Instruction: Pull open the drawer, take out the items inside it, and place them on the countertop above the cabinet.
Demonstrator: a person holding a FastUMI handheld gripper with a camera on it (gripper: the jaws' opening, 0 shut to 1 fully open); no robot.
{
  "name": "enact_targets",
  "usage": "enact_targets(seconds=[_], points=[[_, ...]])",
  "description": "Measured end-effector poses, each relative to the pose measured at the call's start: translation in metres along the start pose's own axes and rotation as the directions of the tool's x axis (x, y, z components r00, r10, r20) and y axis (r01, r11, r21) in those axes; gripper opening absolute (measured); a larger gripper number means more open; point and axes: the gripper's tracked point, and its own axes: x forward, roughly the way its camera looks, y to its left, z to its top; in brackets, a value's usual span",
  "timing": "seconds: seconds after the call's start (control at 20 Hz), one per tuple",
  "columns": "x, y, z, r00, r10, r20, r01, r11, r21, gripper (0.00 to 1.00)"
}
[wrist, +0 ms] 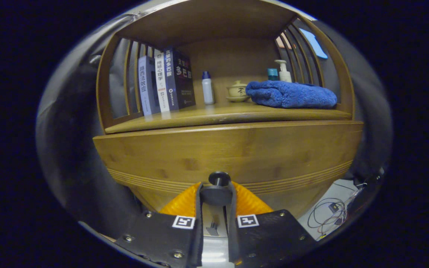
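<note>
Around drawer knob point(219, 179), gripper point(216, 193) clamped.

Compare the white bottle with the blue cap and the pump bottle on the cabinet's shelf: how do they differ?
The white bottle stands in the open beside the books; the pump bottle stands behind the blue towel, partly hidden. The white bottle has a blue cap; the pump bottle has a pale pump head. Both stand upright.
</note>
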Motion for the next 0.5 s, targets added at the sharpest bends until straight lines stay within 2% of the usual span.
enact_targets(seconds=[0.25, 0.5], points=[[-0.047, 0.003, -0.015, 1.000, 0.000, 0.005, 0.000, 0.999, -0.039, 0.27], [-0.091, 0.006, -0.032, 0.998, 0.035, -0.044, -0.038, 0.998, -0.056, 0.27]])
